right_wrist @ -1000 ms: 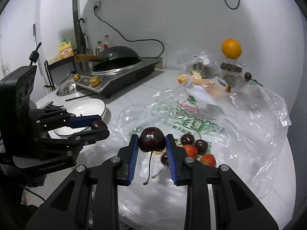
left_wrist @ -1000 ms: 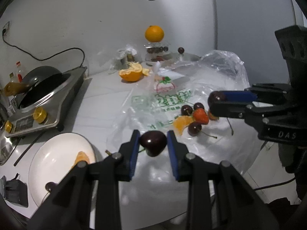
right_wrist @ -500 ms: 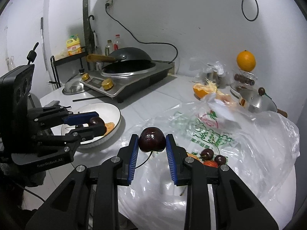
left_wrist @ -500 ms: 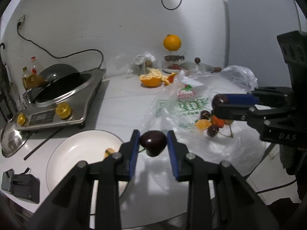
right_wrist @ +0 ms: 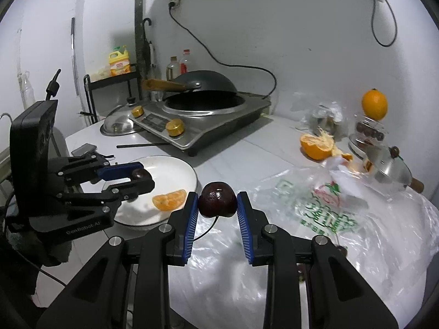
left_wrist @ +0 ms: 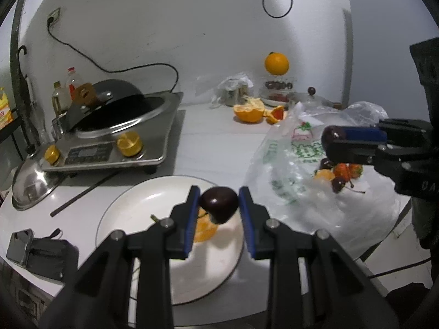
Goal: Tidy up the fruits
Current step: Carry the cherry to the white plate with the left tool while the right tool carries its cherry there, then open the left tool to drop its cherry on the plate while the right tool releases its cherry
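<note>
Left gripper [left_wrist: 219, 204] pinches a cherry [left_wrist: 219, 203] above the white plate [left_wrist: 131, 213] — placing step; next, lower and release. Right gripper [right_wrist: 217, 203] pinches a second cherry [right_wrist: 217, 199] over the plastic bag [right_wrist: 343, 219] — carry across next.

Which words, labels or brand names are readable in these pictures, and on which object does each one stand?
"GenRobot.AI": on the body of the left gripper, first letter unclear.
"DA": start of a cut-off word on the body of the right gripper.
Green print on the plastic bag: blurred, not readable.
Label on the yellow bottle: too small to read.
Display of the cooker panel: too blurred to read.
</note>
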{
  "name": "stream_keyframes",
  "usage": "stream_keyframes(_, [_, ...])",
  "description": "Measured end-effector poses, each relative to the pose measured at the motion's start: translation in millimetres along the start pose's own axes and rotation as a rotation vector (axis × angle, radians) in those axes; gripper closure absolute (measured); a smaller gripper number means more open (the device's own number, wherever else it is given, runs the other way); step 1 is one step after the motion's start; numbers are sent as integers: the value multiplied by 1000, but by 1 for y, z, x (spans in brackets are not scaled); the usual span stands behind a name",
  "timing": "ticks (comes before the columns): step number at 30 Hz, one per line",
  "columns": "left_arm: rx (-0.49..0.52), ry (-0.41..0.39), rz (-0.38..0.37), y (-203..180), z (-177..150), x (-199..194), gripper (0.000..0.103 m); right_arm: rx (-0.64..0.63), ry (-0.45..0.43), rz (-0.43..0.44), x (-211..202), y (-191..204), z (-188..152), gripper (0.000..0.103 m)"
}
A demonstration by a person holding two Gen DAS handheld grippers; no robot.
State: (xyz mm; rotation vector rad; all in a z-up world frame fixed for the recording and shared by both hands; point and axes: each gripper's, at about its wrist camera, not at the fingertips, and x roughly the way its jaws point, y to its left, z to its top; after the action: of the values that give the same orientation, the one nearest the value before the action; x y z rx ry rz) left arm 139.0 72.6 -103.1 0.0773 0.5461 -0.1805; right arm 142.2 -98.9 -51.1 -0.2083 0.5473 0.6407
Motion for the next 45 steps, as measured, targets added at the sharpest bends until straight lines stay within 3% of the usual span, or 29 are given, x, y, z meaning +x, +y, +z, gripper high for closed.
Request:
stream_keyframes(16, [-56,63,55,47,-29,20,73,-48,56,66,51,38,14,73])
stream_keyframes(29, [-121,68,86,85,-40,22,73,-63,130,153,94,71,5,73])
stream_keyframes(45, [-192,123,115,101,-54,25,72,-87,224,225,131,100,-8,73])
